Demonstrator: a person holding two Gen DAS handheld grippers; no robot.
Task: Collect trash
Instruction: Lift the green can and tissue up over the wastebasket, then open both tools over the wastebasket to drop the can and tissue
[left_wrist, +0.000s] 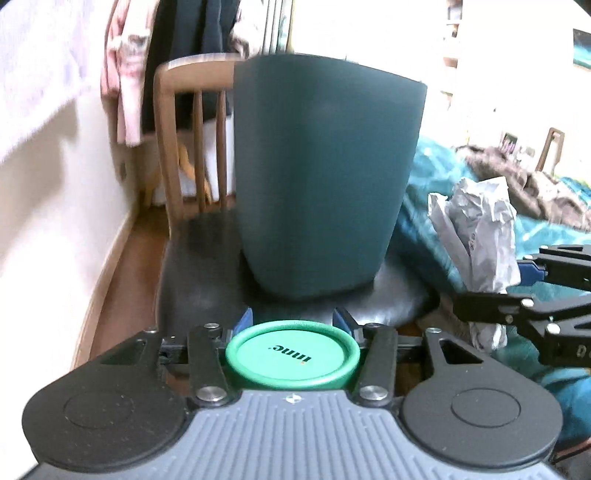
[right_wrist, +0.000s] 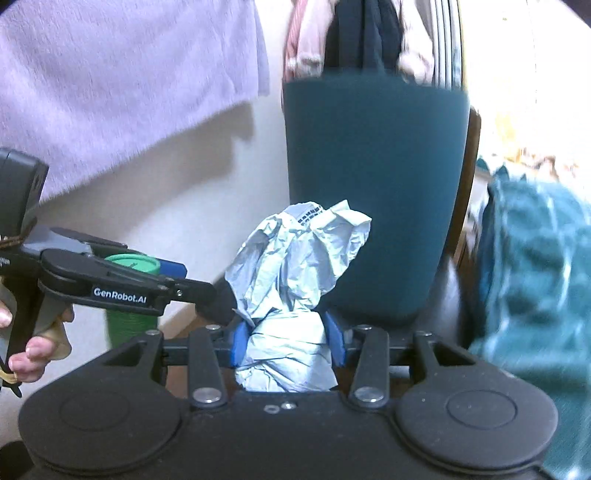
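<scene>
A wooden chair (left_wrist: 173, 147) with a dark padded seat carries a tall dark-teal plastic bin (left_wrist: 325, 177), upright, beside a bed with a teal cover (left_wrist: 428, 206). The right gripper (right_wrist: 288, 343) is clamped partway closed on a crumpled pale-grey paper wad (right_wrist: 295, 266) in front of the bin. The left gripper (left_wrist: 295, 321) pinches a green round-lidded ribbed container (left_wrist: 291, 356) between its blue pads, just short of the bin.

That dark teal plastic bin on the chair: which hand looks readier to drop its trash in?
Probably the right gripper: its crumpled white paper is already up against the dark teal plastic bin. The left gripper, gripping the green plastic cup, sits slightly farther back.
</scene>
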